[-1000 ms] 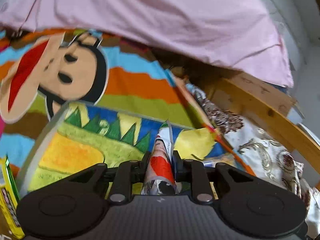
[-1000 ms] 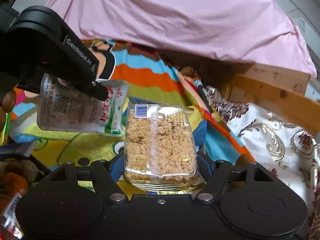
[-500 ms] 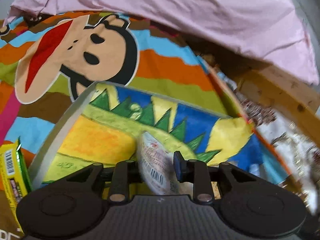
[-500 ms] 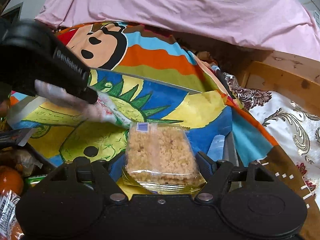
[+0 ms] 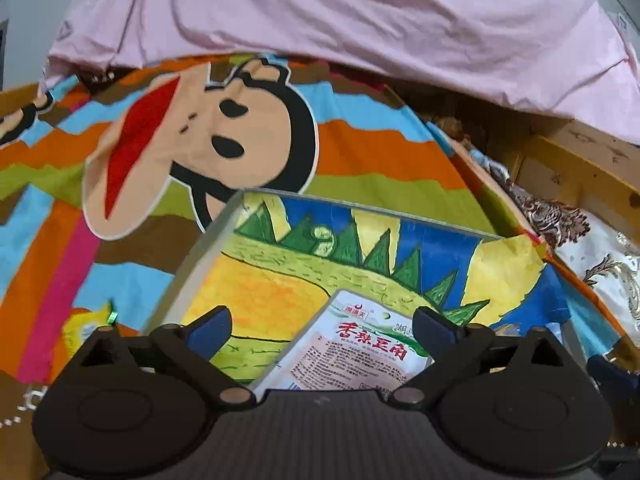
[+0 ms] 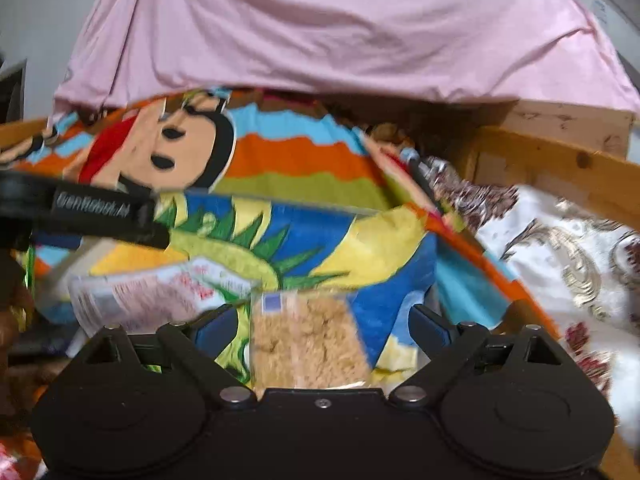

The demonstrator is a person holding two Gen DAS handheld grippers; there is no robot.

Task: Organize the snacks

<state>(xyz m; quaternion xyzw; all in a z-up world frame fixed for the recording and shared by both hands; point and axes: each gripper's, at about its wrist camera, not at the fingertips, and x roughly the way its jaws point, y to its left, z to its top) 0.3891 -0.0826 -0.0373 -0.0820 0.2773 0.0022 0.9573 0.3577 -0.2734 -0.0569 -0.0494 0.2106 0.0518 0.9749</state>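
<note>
My left gripper is open above a white snack pouch with red lettering, which lies flat in the painted dinosaur box. My right gripper is open too. A clear packet of golden crispy snack lies between and below its fingers on the box's floor. The white pouch also shows in the right wrist view, left of the packet, with the left gripper's black body above it.
The box sits on a striped cartoon-monkey blanket. A pink sheet hangs behind. A wooden bed frame and a floral cloth are to the right. A yellow-green snack pack lies left of the box.
Both grippers opened. The white pouch dropped from the left gripper and lies flat in the box. The crispy snack packet left the right gripper's grip and lies in the box.
</note>
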